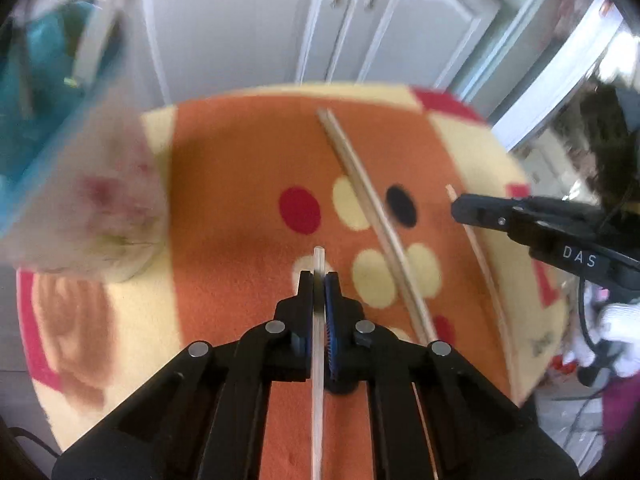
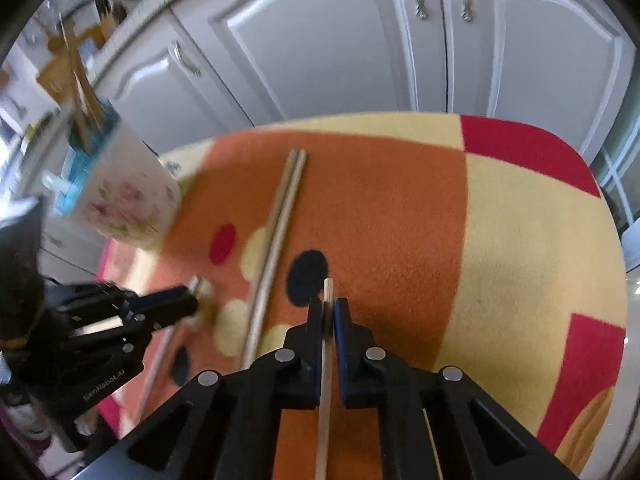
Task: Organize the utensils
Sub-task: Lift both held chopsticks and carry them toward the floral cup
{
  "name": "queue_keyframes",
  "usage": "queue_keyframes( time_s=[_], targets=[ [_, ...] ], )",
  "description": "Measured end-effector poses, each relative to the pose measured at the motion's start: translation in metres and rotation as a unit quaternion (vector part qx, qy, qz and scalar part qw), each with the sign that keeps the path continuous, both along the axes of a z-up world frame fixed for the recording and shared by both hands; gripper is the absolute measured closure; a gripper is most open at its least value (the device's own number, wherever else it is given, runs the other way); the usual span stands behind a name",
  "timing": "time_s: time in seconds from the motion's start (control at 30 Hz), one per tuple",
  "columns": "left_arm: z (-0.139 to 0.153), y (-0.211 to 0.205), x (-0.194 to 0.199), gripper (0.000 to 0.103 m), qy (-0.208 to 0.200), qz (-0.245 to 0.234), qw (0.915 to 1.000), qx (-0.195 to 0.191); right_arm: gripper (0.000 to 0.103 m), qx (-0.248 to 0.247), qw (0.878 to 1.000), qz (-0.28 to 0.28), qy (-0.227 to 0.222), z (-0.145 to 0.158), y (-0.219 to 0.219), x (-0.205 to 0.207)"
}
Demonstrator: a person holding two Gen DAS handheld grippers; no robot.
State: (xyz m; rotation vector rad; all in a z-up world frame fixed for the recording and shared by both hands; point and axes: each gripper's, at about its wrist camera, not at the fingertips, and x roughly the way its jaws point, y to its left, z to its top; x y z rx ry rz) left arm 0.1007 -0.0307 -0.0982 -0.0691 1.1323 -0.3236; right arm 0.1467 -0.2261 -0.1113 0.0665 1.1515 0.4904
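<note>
My left claw (image 1: pixel 319 280) is clenched on one chopstick (image 1: pixel 318 360), its long axis running straight out along my fingers with the tip poking just past them, and my right claw (image 2: pixel 329 308) grips a second chopstick (image 2: pixel 325 380) the same way. A loose pair of chopsticks (image 1: pixel 372 216) lies lengthwise on the patterned cloth (image 1: pixel 240 152) over the counter, between my two claws. The floral holder (image 1: pixel 96 208) that I judge to be the goal stands ahead and to the left of my left claw, nearer than to the right, so that stick must tip upright to drop in.
</note>
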Motion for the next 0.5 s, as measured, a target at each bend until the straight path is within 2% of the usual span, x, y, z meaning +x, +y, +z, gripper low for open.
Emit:
queue_keyframes(
  time_s=[0.1, 0.3, 0.5],
  targets=[
    [0.031, 0.015, -0.013, 0.099, -0.029, 0.002, 0.9993, -0.023, 0.098, 0.034, 0.999, 0.004, -0.024, 0.03, -0.007, -0.011],
    [0.086, 0.04, -0.045, 0.099, -0.083, 0.003, 0.9958, -0.039, 0.098, 0.079, 0.993, 0.022, -0.086, 0.096, -0.01, -0.041],
    [0.124, 0.057, -0.077, 0.099, -0.121, 0.003, 0.9914, -0.051, 0.098, 0.087, 0.988, 0.044, -0.123, 0.135, -0.001, -0.07]
  ],
)
